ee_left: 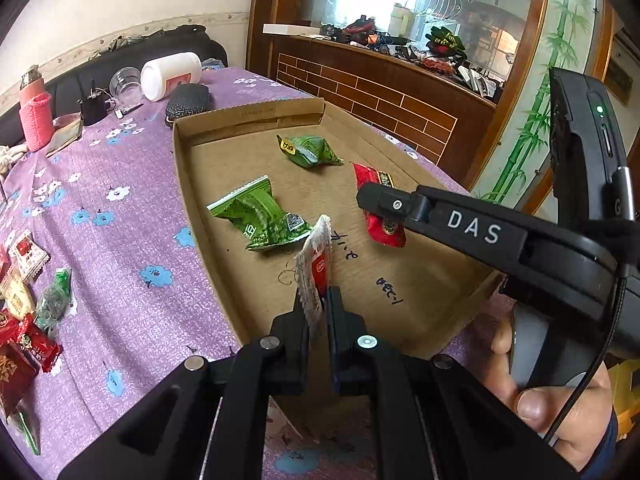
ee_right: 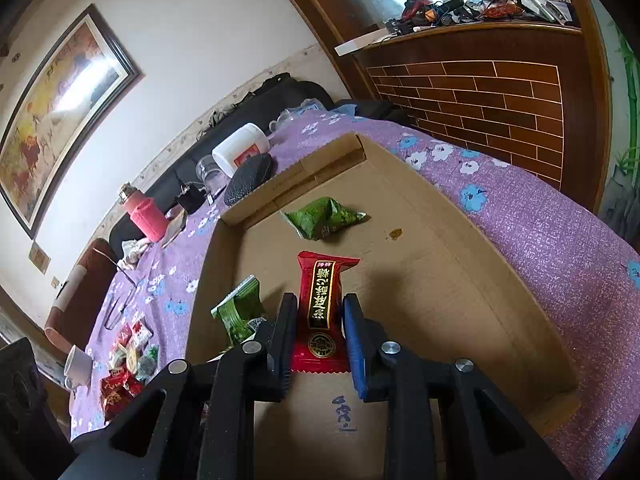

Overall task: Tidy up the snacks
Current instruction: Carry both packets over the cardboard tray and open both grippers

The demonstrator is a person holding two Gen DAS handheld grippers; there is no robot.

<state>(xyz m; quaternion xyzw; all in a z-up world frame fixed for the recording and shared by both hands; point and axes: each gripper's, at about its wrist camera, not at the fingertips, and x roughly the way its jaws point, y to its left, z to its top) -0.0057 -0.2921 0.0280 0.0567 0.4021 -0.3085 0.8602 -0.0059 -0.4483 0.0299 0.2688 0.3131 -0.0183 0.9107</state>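
Note:
A shallow cardboard tray (ee_left: 248, 280) lies on the purple flowered cloth. Two green packets (ee_left: 260, 212) (ee_left: 310, 151) rest on its floor. My left gripper (ee_left: 320, 292) is shut on a white-and-red snack packet (ee_left: 316, 256), held edge-up over the tray's near part. In the right wrist view, my right gripper (ee_right: 320, 300) is shut on a red packet with gold lettering (ee_right: 322, 304), low over the tray (ee_right: 440, 280). The left wrist view shows that gripper (ee_left: 372, 204) coming in from the right with the red packet (ee_left: 384, 228). The green packets (ee_right: 324, 218) (ee_right: 240, 312) lie ahead and to its left.
A pile of loose snacks (ee_left: 24, 320) (ee_right: 128, 360) lies on the cloth left of the tray. Beyond the tray are a white jar (ee_left: 170, 74), a dark case (ee_left: 188, 100), a glass and a pink bottle (ee_left: 35, 116). A white cup (ee_right: 78, 364) stands by the pile.

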